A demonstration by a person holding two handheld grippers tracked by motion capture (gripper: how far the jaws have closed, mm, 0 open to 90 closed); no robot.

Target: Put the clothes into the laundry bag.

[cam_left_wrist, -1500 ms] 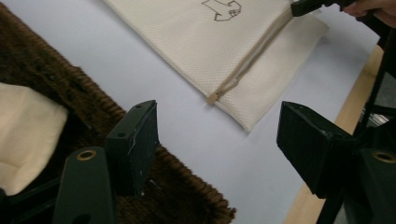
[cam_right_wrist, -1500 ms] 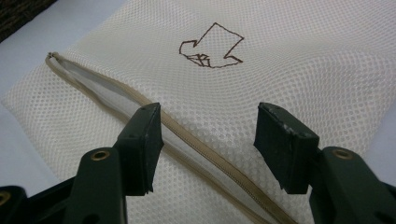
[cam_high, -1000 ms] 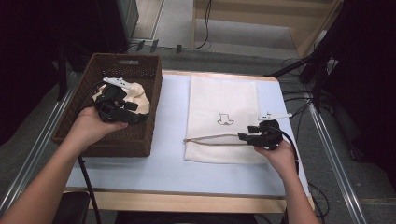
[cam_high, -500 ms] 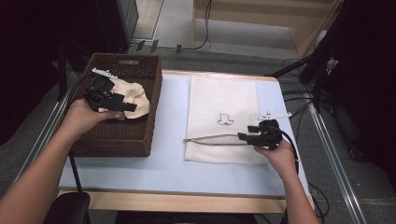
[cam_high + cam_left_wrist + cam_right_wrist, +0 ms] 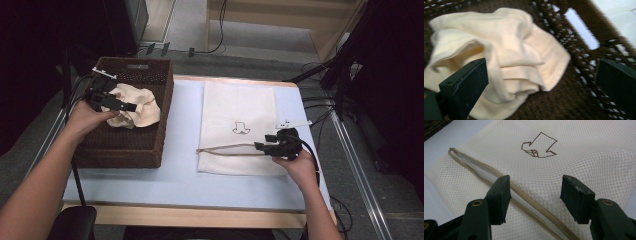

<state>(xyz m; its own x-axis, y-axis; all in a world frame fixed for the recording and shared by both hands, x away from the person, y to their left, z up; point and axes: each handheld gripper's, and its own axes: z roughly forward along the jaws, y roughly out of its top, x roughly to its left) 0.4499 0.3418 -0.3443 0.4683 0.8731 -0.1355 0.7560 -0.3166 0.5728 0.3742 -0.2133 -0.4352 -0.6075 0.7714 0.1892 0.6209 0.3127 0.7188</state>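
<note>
A crumpled cream cloth (image 5: 137, 107) lies in the brown wicker basket (image 5: 165, 115) at the table's left. My left gripper (image 5: 121, 103) hovers at the cloth's left side, open. In the left gripper view the cloth (image 5: 506, 50) sits between the wide-spread jaws of that gripper (image 5: 540, 85), over the basket floor (image 5: 564, 105). A white mesh bag (image 5: 237, 107) with a small drawn mark lies flat at centre right. My right gripper (image 5: 266, 142) is open at its tan zipper (image 5: 225, 148). The zipper (image 5: 531, 200) runs between the jaws of the right gripper (image 5: 536, 192) on the mesh bag (image 5: 586, 152), partly unzipped at its far end.
The pale blue table top (image 5: 180, 165) lies bare between basket and bag. A wooden front edge (image 5: 190, 215) runs below. Cables (image 5: 320, 100) trail off the table's right side. The basket wall has a handle slot (image 5: 581, 32).
My left gripper has drawn back to the left inside the basket, off the top of the cloth. The right gripper and the bag have stayed put.
</note>
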